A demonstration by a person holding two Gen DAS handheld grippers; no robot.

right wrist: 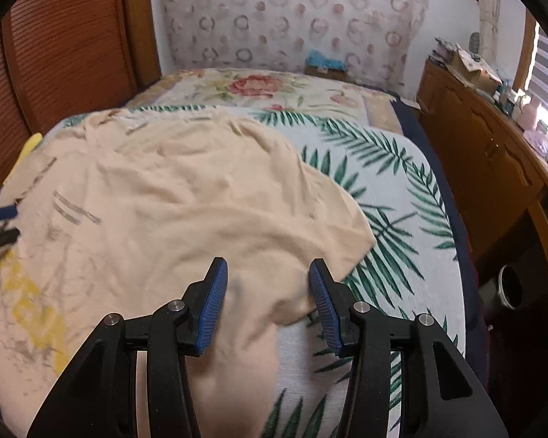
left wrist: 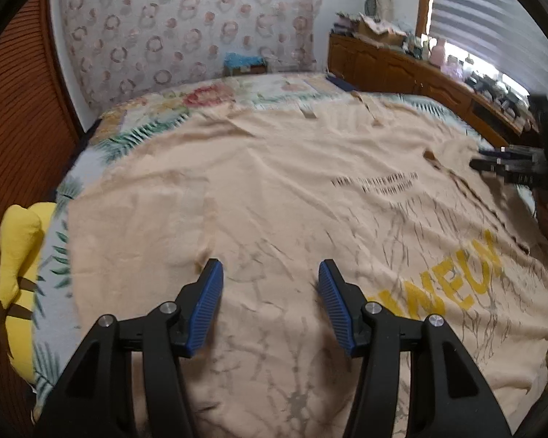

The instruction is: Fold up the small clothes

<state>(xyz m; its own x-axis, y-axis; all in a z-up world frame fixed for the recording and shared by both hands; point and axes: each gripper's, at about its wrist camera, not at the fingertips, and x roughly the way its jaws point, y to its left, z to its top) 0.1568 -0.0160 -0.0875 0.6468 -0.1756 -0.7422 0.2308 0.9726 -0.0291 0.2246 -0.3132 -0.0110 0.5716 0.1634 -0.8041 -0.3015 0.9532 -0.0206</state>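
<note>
garment: we are working a peach-beige cotton T-shirt with yellow lettering and grey branch print (left wrist: 274, 189), lying spread print-side up over a white bedspread with green palm-leaf print (right wrist: 402, 182); it is covering most of the near bed.
left tool: we are holding the left gripper with black arms and blue ribbed pads (left wrist: 270, 277) just above the shirt's lower middle, jaws standing apart, nothing between the pads.
right tool: we are holding the right gripper of the same black-and-blue build (right wrist: 268, 277) over the shirt's right edge where a sleeve-like flap is drooping toward the bedspread; jaws apart, cloth lying under the gap, pads not pressing on it.
step: judging that we are setting up the next pinch for a side fold.
how to do it well: we are advising a pinch right at the sleeve edge, one cloth layer only, not the bedspread beneath.
left role: judging it should be pinning or pinching the matching hem so the fold line is running straight.
risk: wrinkles near the right edge are likely bunching if dragged; lifting first.
clutter: a yellow plush toy with brown straps (left wrist: 22, 262) is sitting at the left bed edge, apart from the fold path.
</note>
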